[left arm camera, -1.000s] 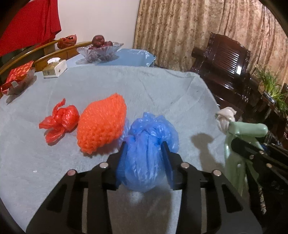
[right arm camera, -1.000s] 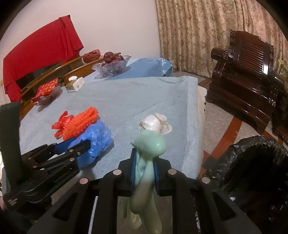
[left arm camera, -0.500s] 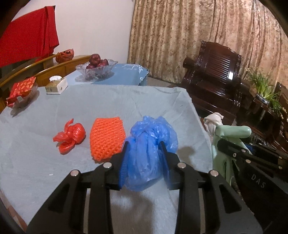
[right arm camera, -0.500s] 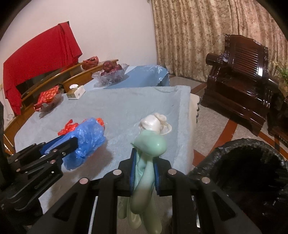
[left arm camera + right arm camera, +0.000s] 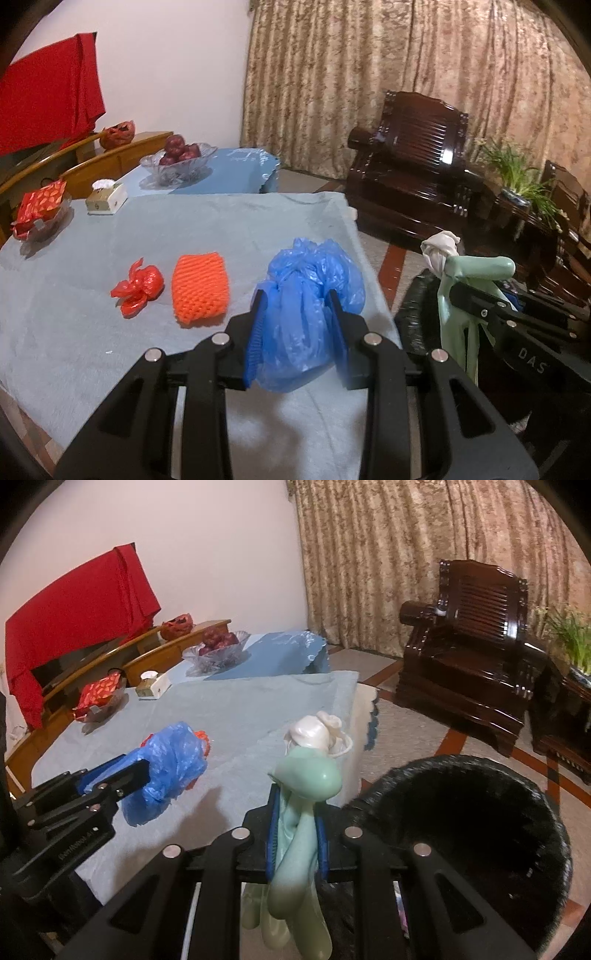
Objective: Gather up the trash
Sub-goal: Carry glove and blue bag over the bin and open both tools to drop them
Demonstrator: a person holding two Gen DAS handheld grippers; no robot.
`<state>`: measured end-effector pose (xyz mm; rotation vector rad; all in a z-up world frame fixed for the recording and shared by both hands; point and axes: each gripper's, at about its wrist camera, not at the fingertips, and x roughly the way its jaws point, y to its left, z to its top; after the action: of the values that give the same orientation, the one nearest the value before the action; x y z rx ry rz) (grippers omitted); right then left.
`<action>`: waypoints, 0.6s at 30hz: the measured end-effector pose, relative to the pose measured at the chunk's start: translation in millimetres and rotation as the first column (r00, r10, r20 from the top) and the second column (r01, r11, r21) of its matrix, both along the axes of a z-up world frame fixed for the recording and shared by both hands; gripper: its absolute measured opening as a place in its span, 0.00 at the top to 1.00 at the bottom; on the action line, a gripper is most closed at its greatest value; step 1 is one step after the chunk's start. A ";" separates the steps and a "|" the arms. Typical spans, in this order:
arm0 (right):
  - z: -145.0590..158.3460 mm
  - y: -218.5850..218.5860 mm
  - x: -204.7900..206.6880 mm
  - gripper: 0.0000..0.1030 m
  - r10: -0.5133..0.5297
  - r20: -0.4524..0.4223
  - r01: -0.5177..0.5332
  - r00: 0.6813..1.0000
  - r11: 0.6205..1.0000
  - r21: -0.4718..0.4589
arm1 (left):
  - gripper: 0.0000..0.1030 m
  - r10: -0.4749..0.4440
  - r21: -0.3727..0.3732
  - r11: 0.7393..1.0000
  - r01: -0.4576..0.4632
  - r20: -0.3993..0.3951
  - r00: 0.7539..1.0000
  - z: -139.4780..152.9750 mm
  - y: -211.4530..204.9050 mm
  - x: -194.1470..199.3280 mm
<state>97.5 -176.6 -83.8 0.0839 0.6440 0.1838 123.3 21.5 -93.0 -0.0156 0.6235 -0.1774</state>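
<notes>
Left gripper (image 5: 297, 328) clamped on crumpled blue plastic bag (image 5: 308, 295), lifted off the table (image 5: 207, 240), lower centre of left view. Right gripper (image 5: 297, 827) clenched on pale green rubber glove (image 5: 303, 812) with white wad (image 5: 314, 733) at its top, lower centre of right view. Black-lined trash bin (image 5: 465, 834) lower right. Orange foam net (image 5: 199, 290) and red bag scrap (image 5: 138, 290) lie on table, centre left.
</notes>
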 end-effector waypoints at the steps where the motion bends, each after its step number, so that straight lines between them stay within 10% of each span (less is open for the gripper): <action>1: 1.4 -4.3 -4.7 0.83 -0.009 0.002 0.009 1.000 1.000 -0.001 | 0.70 -0.009 -0.001 1.000 0.009 0.002 1.000 1.4 -3.2 -3.5; 18: 6.3 -88.2 -60.3 0.83 -0.181 0.011 0.181 0.983 0.983 -0.026 | 0.70 -0.231 -0.004 0.973 0.232 0.019 0.973 10.0 -92.9 -36.9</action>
<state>37.2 -264.8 -77.4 0.1150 0.6268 -0.0003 86.4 -71.4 -83.0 0.0531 0.6054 -0.4051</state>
